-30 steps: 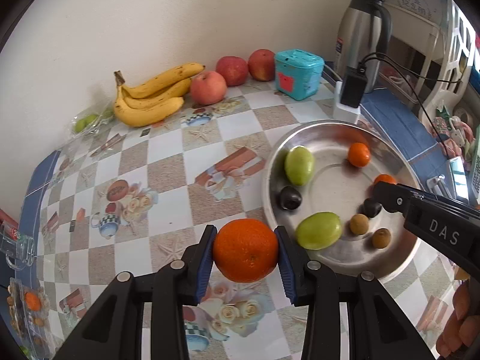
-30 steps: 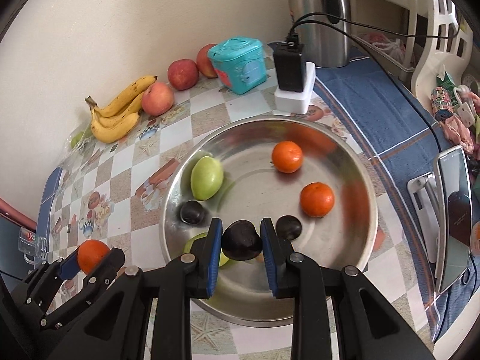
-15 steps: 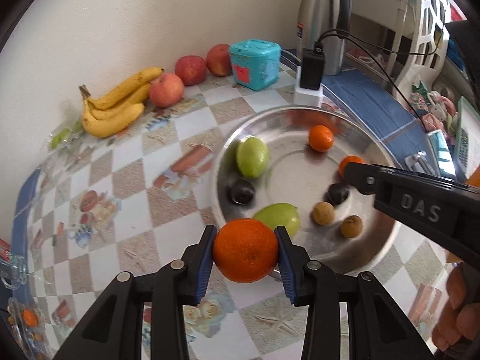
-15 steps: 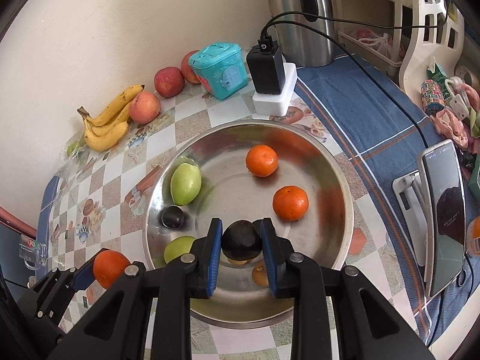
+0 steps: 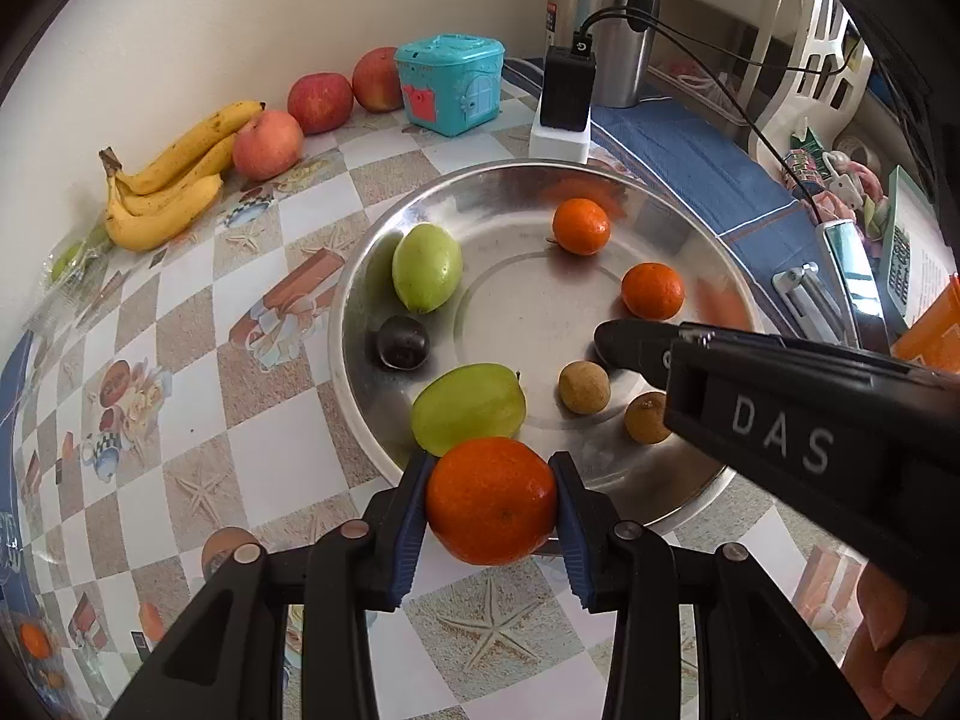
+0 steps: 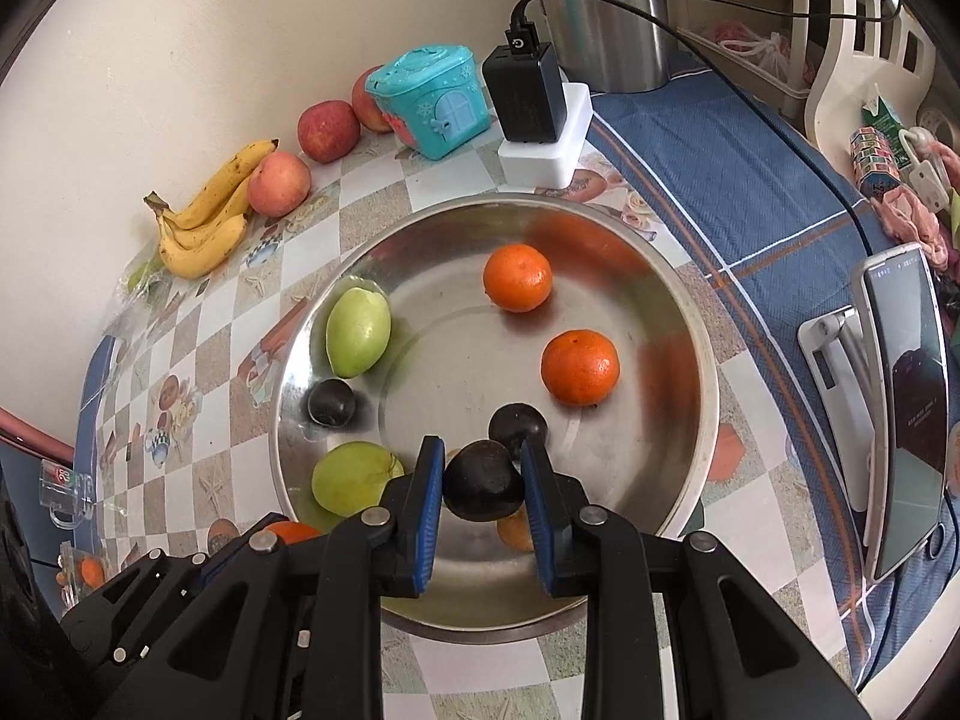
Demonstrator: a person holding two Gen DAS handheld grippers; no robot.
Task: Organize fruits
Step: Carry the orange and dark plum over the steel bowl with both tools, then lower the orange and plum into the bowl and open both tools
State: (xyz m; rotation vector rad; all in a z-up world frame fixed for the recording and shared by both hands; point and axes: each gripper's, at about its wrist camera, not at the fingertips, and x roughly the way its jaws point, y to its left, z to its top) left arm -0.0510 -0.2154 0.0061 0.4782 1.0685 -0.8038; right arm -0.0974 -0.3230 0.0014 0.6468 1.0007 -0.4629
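Note:
My left gripper is shut on an orange and holds it over the near rim of a round steel tray. My right gripper is shut on a dark plum above the tray's near part. In the tray lie two oranges, two green fruits, two more dark plums and two small brown fruits. The right gripper's body shows in the left wrist view, over the tray's right side.
Bananas and three red apples lie by the wall. A teal house-shaped box, a charger on a white block and a steel kettle stand behind the tray. A phone on a stand is at the right.
Both grippers have moved toward the tray with their fruit held. The left gripper's orange has gone from over the tablecloth to over the tray's near rim.

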